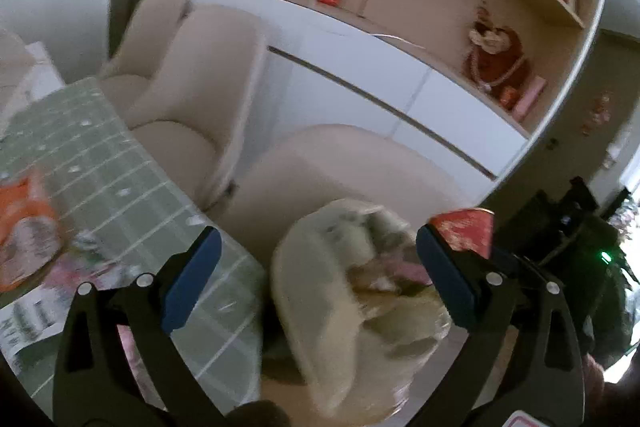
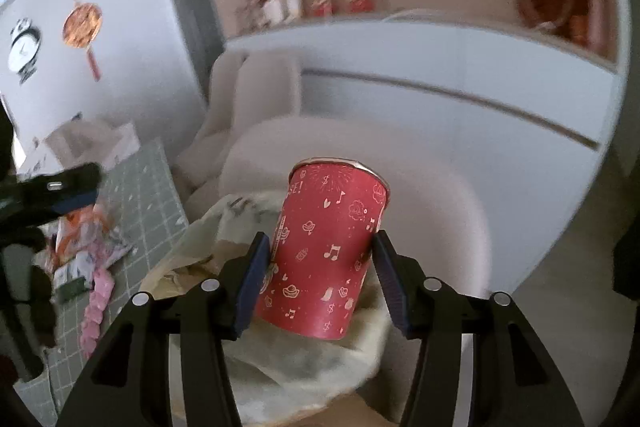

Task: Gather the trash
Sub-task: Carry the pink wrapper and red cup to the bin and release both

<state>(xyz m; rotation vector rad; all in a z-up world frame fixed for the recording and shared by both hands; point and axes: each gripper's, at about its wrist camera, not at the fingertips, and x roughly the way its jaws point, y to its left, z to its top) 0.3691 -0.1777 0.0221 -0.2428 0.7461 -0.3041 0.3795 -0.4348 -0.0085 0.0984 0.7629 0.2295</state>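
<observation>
The right gripper's [image 2: 318,279] jaws grip a red paper cup [image 2: 324,251] above a pale open trash bag [image 1: 352,303]; the left gripper's [image 1: 318,279] jaws stand wide apart, empty, beside wrappers [image 2: 92,259] on the green desk [image 1: 132,179]

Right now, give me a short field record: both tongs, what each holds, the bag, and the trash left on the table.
left tongs: open wide, nothing between the pads, over the bag
right tongs: shut on the red paper cup, above the bag
trash bag: pale, mouth open, scraps inside, beside the table edge
table: green checked cloth
trash left: orange wrapper, pink packets
</observation>
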